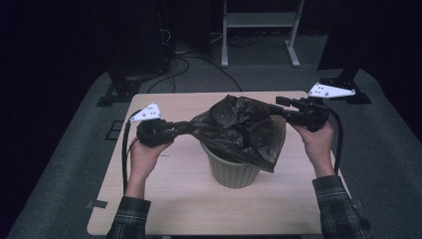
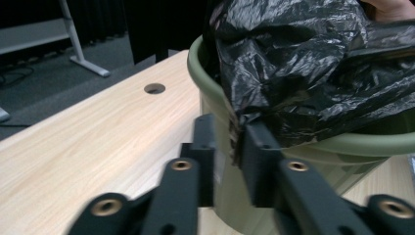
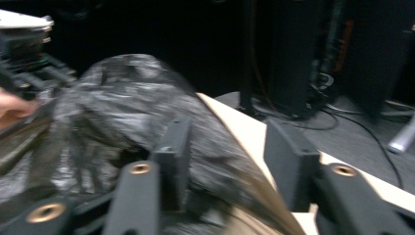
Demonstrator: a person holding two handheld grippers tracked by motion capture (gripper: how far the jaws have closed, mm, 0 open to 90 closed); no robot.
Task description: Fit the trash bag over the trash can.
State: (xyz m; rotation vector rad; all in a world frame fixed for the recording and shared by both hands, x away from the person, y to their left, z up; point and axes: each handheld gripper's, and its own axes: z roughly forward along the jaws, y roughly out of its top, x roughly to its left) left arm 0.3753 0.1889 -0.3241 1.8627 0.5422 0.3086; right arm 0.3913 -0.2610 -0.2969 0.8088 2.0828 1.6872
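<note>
A pale green ribbed bin (image 1: 233, 173) stands at the middle of the wooden table (image 1: 164, 199), with a black plastic bag (image 1: 239, 127) draped over its mouth and crumpled above it. My left gripper (image 1: 181, 128) points right at the bag's left edge. In the left gripper view its jaws (image 2: 230, 132) stand slightly apart beside the bin's rim (image 2: 372, 142), and a fold of the bag (image 2: 303, 63) hangs between them. My right gripper (image 1: 277, 104) is at the bag's upper right corner. Its jaws (image 3: 227, 132) are wide apart, with blurred bag film (image 3: 122, 98) lying between them.
The table has a small round hole (image 2: 154, 88) near its far side. Past the table, black stands (image 1: 119, 89) and cables sit on the grey floor, and a white frame (image 1: 259, 20) stands at the back. The person's hands hold the grippers on either side of the bin.
</note>
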